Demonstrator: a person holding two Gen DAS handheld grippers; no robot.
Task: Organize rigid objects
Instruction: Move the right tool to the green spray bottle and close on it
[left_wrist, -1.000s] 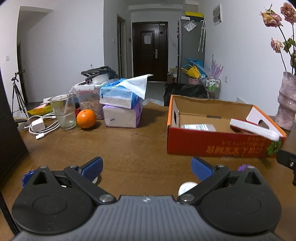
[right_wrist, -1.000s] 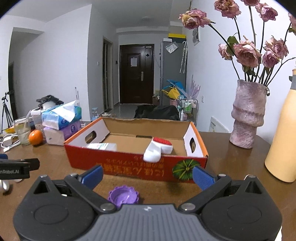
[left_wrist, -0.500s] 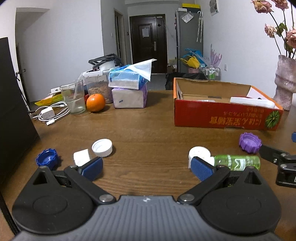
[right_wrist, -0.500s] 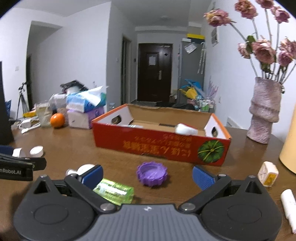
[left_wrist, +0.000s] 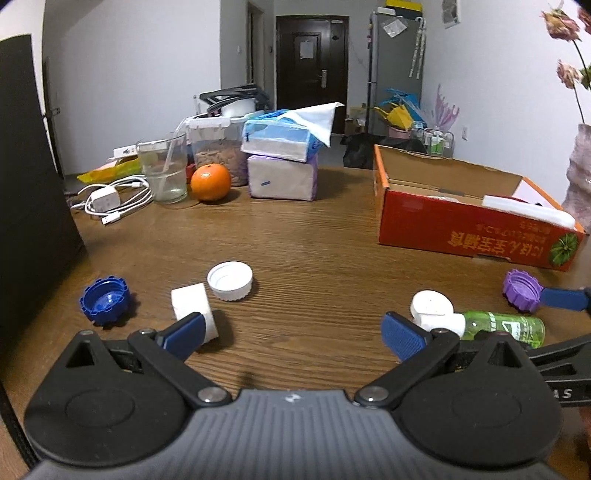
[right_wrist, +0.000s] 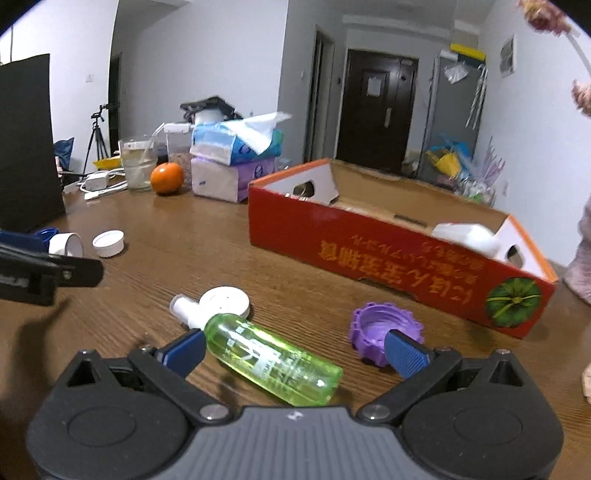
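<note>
Both grippers have dropped low toward the near edge of the table (left_wrist: 303, 236) over the last second; a second ago your views looked across at the box, now the loose items fill the foreground.

Right gripper (right_wrist: 293, 349): jaws spread wide, nothing held. The green bottle (right_wrist: 273, 358) lies on its side between the fingers, not yet touched as far as I can tell; its white nozzle end points away to the left, against a white disc (right_wrist: 225, 300). The purple cap (right_wrist: 384, 332) sits just at the right finger.

Left gripper (left_wrist: 291, 332): released too, empty. The white cap (left_wrist: 192, 302) on its side sits at its left finger; another white lid (left_wrist: 229, 280) lies just beyond, and the blue cap (left_wrist: 105, 300) further toward the left edge.

The box (right_wrist: 399, 254) stands at the far right of the table, already holding at least one white item.

Reading: you've moved from surveying to picking. The bottle looks like the next grab; mind the purple cap crowding the right finger as you close.
</note>
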